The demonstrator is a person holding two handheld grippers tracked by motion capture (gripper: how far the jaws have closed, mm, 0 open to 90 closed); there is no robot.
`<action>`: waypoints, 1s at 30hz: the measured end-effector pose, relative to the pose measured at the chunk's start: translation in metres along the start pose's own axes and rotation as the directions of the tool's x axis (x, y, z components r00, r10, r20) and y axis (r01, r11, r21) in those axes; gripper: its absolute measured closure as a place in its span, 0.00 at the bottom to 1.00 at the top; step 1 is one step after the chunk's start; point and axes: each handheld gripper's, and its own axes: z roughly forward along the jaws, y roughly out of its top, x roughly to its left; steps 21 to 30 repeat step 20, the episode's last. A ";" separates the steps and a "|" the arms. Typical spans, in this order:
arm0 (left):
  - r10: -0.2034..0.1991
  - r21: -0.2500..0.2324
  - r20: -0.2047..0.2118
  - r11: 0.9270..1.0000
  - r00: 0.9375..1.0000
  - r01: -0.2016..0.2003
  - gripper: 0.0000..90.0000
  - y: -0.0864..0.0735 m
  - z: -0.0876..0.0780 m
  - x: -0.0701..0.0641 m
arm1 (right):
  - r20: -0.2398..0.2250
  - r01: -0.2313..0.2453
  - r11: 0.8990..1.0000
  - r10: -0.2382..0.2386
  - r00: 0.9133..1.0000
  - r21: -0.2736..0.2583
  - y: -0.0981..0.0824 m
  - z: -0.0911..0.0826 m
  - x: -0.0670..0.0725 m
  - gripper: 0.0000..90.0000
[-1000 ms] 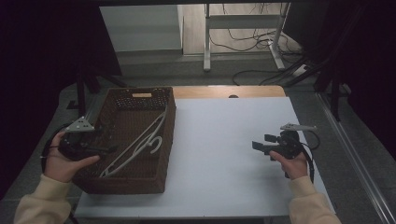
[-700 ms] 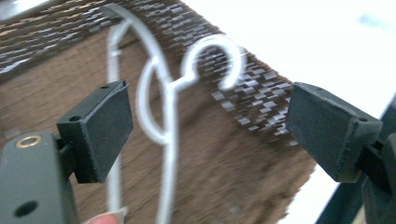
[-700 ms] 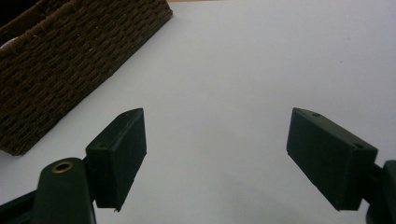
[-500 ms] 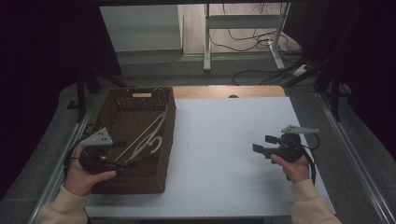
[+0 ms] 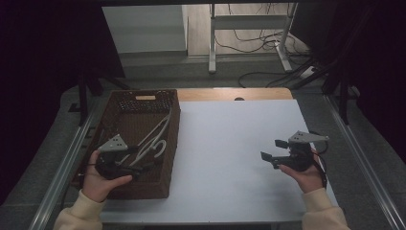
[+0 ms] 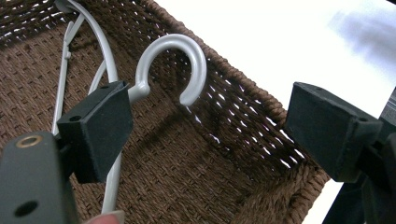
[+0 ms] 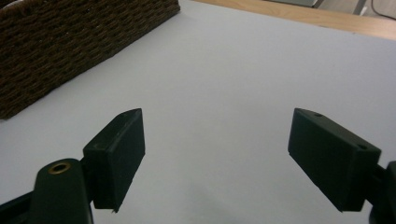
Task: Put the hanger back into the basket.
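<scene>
A brown woven basket (image 5: 170, 143) stands on the left of the white table (image 5: 230, 143). Inside it lie white plastic hangers (image 5: 155, 136); one hanger's hook (image 6: 175, 60) curves up between my left gripper's jaws in the left gripper view. My left gripper (image 5: 143, 165) is open and hangs inside the basket's near end, just short of the hook, its jaws wide apart around nothing. My right gripper (image 5: 270, 151) is open above the bare table at the right, pointing left toward the basket (image 7: 70, 42).
A wooden strip (image 5: 234, 93) runs along the table's far edge. Metal rails (image 5: 62, 167) flank the table. Beyond it are a stand's legs (image 5: 249, 28) and cables (image 5: 268, 45) on the floor.
My left gripper has moved from the basket's left rim down and right into its near end, close to the hanger hook. The right gripper has stayed nearly still.
</scene>
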 end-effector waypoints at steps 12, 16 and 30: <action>0.001 0.004 0.000 1.000 1.000 -0.001 0.17 -0.002 0.004 0.000 | 0.031 0.016 1.000 -0.015 0.999 -0.015 0.004 -0.012 -0.001 0.21; 0.000 0.009 0.002 1.000 1.000 0.000 0.17 -0.003 0.005 0.001 | 0.027 0.015 1.000 -0.015 1.000 -0.016 0.004 -0.012 0.000 0.20; 0.001 0.009 -0.002 1.000 1.000 -0.001 0.17 -0.004 0.005 0.001 | 0.021 0.016 1.000 -0.015 1.000 -0.017 0.005 -0.011 0.000 0.20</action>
